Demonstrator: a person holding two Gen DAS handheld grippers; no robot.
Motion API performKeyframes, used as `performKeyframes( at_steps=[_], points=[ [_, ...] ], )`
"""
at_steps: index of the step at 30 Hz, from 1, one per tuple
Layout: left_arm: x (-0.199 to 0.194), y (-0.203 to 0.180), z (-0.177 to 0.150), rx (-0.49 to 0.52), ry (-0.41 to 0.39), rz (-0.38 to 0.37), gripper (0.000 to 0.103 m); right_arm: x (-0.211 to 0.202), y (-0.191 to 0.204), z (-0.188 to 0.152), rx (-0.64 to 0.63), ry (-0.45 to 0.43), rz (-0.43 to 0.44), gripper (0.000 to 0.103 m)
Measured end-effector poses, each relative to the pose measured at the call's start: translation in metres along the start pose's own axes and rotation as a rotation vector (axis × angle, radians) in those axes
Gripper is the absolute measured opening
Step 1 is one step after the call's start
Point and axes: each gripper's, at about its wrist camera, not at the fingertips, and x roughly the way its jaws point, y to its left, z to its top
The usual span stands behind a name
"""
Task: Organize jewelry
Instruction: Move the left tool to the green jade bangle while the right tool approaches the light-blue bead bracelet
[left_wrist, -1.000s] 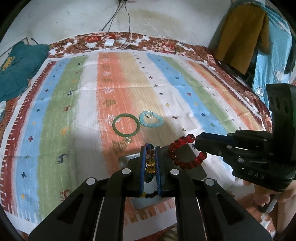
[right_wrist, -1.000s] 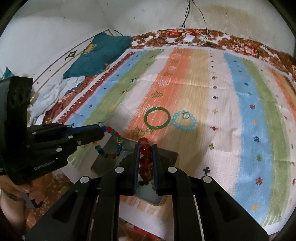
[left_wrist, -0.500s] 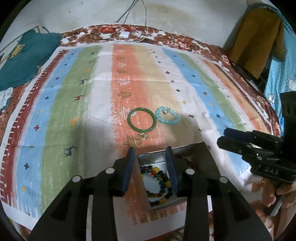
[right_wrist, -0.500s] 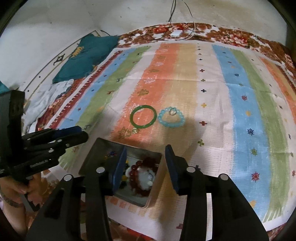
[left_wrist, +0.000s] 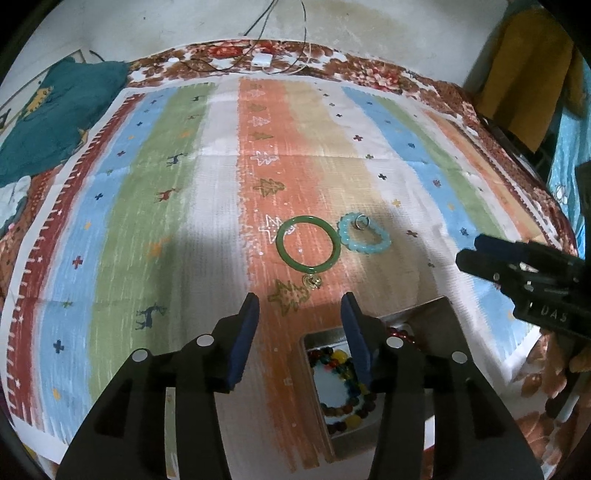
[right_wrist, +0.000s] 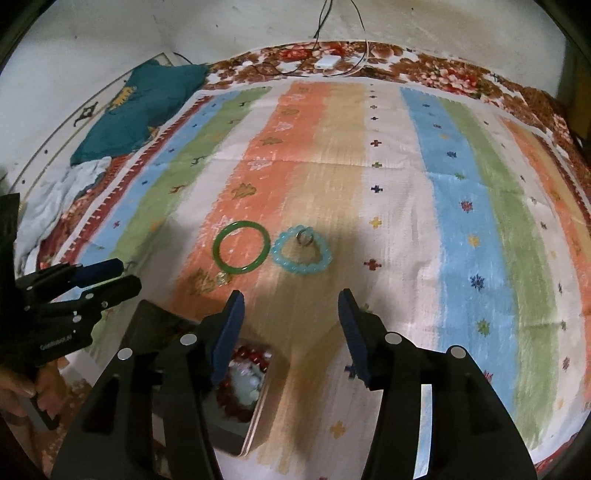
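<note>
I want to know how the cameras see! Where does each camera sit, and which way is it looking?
Left wrist view: sits on the left gripper, looking forward and down along its opening, empty jaws at the striped cloth; the right gripper and fingers of the hand holding it show at right.
Right wrist view: sits on the right gripper, jaws likewise opening and empty, aimed the same way; the left gripper and a hand show at left.
Shared: green bangle, blue bead bracelet, box with bracelets inside.
</note>
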Motion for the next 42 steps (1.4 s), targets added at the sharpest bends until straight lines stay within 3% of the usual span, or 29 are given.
performKeyframes(
  at_steps=[12, 26, 42],
  points=[
    [0.031, 0.019, 0.019, -0.044, 0.034, 0.016, 0.055, 0.039, -0.021, 0.024, 0.061, 0.074, 0.007, 0.063],
    [0.07, 0.019, 0.038, -0.025, 0.083, 0.016, 0.057, 0.065, -0.029, 0.037, 0.101, 0.114, -0.002, 0.068],
    [0.095, 0.026, 0.047, -0.047, 0.129, -0.006, 0.059, 0.095, -0.033, 0.046, 0.095, 0.163, -0.027, 0.068]
  ],
)
